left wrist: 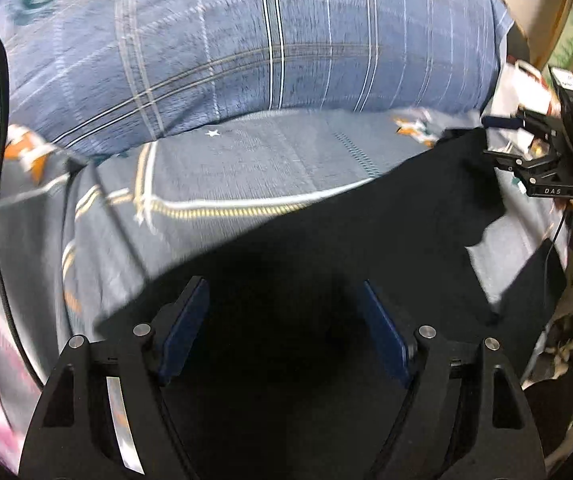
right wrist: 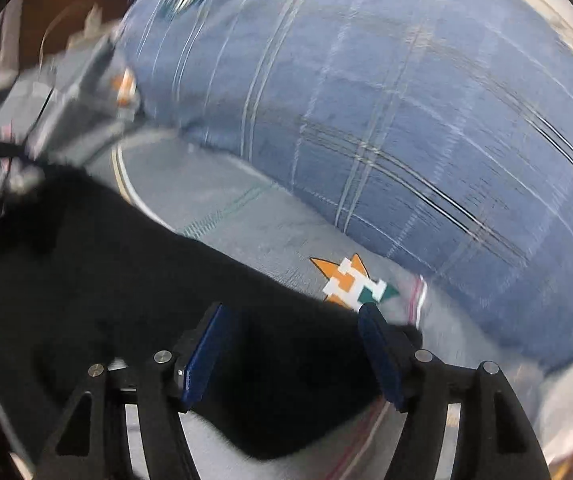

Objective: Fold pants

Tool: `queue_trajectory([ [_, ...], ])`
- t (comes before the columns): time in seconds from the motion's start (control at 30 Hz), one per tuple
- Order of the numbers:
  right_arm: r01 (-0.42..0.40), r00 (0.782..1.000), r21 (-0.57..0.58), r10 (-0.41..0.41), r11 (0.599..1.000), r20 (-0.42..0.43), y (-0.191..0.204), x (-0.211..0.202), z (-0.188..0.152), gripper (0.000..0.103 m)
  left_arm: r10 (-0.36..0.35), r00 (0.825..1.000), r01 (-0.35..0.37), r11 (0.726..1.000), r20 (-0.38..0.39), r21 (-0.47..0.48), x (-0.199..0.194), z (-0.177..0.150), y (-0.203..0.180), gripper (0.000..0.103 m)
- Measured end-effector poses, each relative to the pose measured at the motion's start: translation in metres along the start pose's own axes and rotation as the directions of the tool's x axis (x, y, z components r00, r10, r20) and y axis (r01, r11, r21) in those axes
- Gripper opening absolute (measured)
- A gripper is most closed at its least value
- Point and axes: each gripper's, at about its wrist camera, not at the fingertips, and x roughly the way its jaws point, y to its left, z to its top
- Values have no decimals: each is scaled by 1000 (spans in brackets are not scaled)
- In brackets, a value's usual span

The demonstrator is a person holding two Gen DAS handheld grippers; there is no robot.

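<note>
Black pants [left wrist: 326, 240] lie spread on the bed, a dark, nearly featureless mass. My left gripper [left wrist: 283, 282] hangs open just above them, its blue pads [left wrist: 188, 320] wide apart with only the cloth below. In the right wrist view the pants [right wrist: 106, 260] run from the left edge to under my right gripper [right wrist: 293, 307], which is open too, with nothing pinched between its pads. The right gripper [left wrist: 498, 138] also shows at the right edge of the left wrist view, held by a hand near the pants' far end.
A grey-blue bed sheet [left wrist: 246, 160] with star prints and a striped curve lies under the pants. A bulky blue plaid quilt [left wrist: 246, 52] fills the back. A black cable [left wrist: 0, 160] runs down the left side. Cluttered furniture stands beyond the bed's right edge [left wrist: 550, 60].
</note>
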Motion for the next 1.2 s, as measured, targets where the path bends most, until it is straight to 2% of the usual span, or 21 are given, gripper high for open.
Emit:
queue_trajectory([
  [0.13,-20,995,-68,14,997,-95,-9,34,4,66,81,996,-72,983,-44,169,30,22,-1,78],
  [0.27,-69,978,-127,42,989,-204,-12,66,-3,66,56,991,-26,973,-123,230,58,27,2,78],
  [0.33,-70,981,-138,43,988,-191,-9,68,-5,63,26,992,2,976,-124,219,62,32,5,80],
  [0.4,-83,985,-113,64,990,-163,-9,66,-6,30,2,992,24,980,-130,197,67,35,6,79],
  [0.43,-57,987,-93,42,994,-155,-7,66,-8,25,-2,992,26,981,-125,194,68,35,5,70],
  [0.47,-32,988,-86,19,996,-152,-3,66,-9,13,-24,994,46,979,-109,200,67,33,0,60],
  [0.5,-24,988,-89,10,996,-155,1,66,-11,7,-51,994,71,974,-98,215,63,31,-5,34],
  [0.53,9,989,-114,-25,993,-144,9,62,-14,6,-55,994,76,970,-94,231,60,29,-12,14],
  [0.63,59,994,-108,-68,992,-84,18,40,-13,5,-4,998,21,968,-68,252,47,21,-29,9],
  [0.73,91,996,-53,-91,994,11,19,-5,-15,5,-1,1000,1,965,-3,263,17,10,-43,8],
  [0.83,98,991,-11,-97,995,94,27,-61,-29,4,-49,995,26,966,83,258,-33,-13,-55,8],
  [0.9,90,987,8,-91,996,134,39,-98,-49,4,-97,987,60,963,130,262,-65,-40,-66,8],
  [1.0,48,988,43,-54,998,147,63,-138,-93,4,-164,976,124,960,146,250,-94,-88,-81,8],
  [1.07,7,992,76,-16,997,126,80,-143,-120,4,-187,975,156,960,120,232,-92,-116,-90,8],
  [1.13,-22,997,111,13,994,79,98,-135,-153,4,-183,978,157,962,99,223,-83,-140,-95,8],
  [1.2,-51,998,165,45,985,42,106,-120,-175,4,-180,982,168,971,58,168,-69,-159,-93,8],
])
